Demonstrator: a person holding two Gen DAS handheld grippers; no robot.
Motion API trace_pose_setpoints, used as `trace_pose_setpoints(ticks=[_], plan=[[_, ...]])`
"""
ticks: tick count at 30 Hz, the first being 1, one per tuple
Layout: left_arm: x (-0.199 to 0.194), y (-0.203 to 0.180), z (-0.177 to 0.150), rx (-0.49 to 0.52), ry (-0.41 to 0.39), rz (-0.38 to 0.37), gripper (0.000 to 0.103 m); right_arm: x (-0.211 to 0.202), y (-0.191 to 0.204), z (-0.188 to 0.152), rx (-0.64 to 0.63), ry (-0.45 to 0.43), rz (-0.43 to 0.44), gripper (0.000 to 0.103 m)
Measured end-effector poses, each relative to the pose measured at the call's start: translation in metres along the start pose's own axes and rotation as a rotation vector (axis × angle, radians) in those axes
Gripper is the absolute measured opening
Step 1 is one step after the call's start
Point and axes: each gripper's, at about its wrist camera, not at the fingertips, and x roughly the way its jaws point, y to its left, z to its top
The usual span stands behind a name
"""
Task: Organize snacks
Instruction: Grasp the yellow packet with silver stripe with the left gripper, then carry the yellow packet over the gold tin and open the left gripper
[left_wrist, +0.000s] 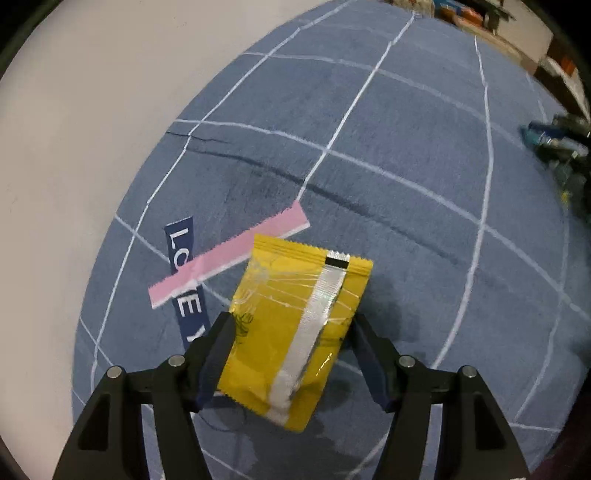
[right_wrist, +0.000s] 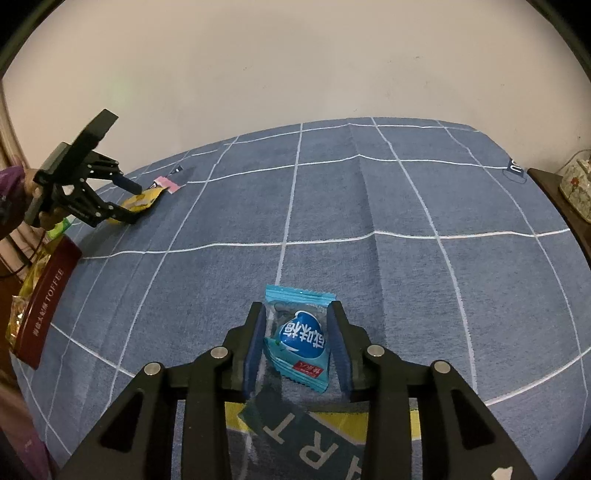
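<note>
A yellow snack packet, back side up with a silver seam, lies on the blue checked cloth. My left gripper straddles it, open; the left pad sits at the packet's edge and the right pad stands just off it. In the right wrist view, that left gripper is at the far left over the yellow packet. A pink wrapper lies just beyond. A small blue candy packet rests on the cloth between the fingers of my right gripper, open, with a thin gap on each side.
A dark red toffee box and several loose snacks sit at the cloth's left edge. A printed label lies under the right gripper. A dark wooden unit with a floral container stands on the right. A pale wall stands behind.
</note>
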Motion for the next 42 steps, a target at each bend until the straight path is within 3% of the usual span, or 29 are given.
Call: trace_pose_setpoints(ticks=[2,4,6,8,9,10,12,14,17,20,23,27,34,39,42], plan=[[0.001,0.005,0.004,-0.020,-0.007,-0.011,0.069,0.000,0.000,0.000,0.001,0.000,0.002,0.035],[0.004,0.013,0.008,-0.059,-0.013,-0.031,0.078,0.000,0.000,0.000,-0.003,0.000,0.003,0.035],[0.008,0.024,0.008,-0.129,-0.007,-0.088,0.079,0.000,0.001,0.000,-0.004,0.001,0.004,0.035],[0.013,0.040,0.007,-0.214,0.010,-0.191,0.076,0.001,-0.001,0.000,0.002,0.004,0.009,0.035],[0.011,0.044,0.005,-0.236,-0.002,-0.204,0.073,0.001,-0.001,0.000,0.005,0.005,0.012,0.036],[0.010,0.044,0.003,-0.246,-0.013,-0.181,0.065,0.002,-0.002,0.000,0.007,0.006,0.014,0.036],[0.006,0.042,-0.003,-0.292,-0.018,-0.149,0.058,0.002,-0.002,0.000,0.008,0.008,0.013,0.037],[0.002,0.036,-0.009,-0.354,-0.019,-0.153,0.057,0.002,-0.002,0.000,0.008,0.012,0.014,0.037],[-0.009,0.013,-0.023,-0.441,-0.058,-0.182,0.056,0.004,-0.002,0.000,0.008,0.018,0.015,0.038],[-0.025,-0.021,-0.036,-0.525,-0.093,-0.162,0.056,0.004,-0.001,0.000,0.004,0.019,0.010,0.038],[-0.045,-0.060,-0.058,-0.668,-0.140,-0.227,0.056,0.004,-0.002,0.000,0.005,0.019,0.011,0.038],[-0.076,-0.106,-0.078,-0.771,-0.208,-0.285,0.057,0.004,-0.002,0.000,0.013,0.017,0.017,0.037],[-0.130,-0.172,-0.105,-0.859,-0.294,-0.240,0.057,0.003,-0.005,0.000,0.024,0.014,0.013,0.032],[-0.173,-0.182,-0.164,-0.960,-0.350,-0.177,0.057,0.004,0.003,0.000,-0.005,0.022,-0.024,0.030],[-0.193,-0.187,-0.200,-1.041,-0.369,-0.094,0.057,0.001,0.018,-0.004,-0.013,0.037,-0.009,0.029]])
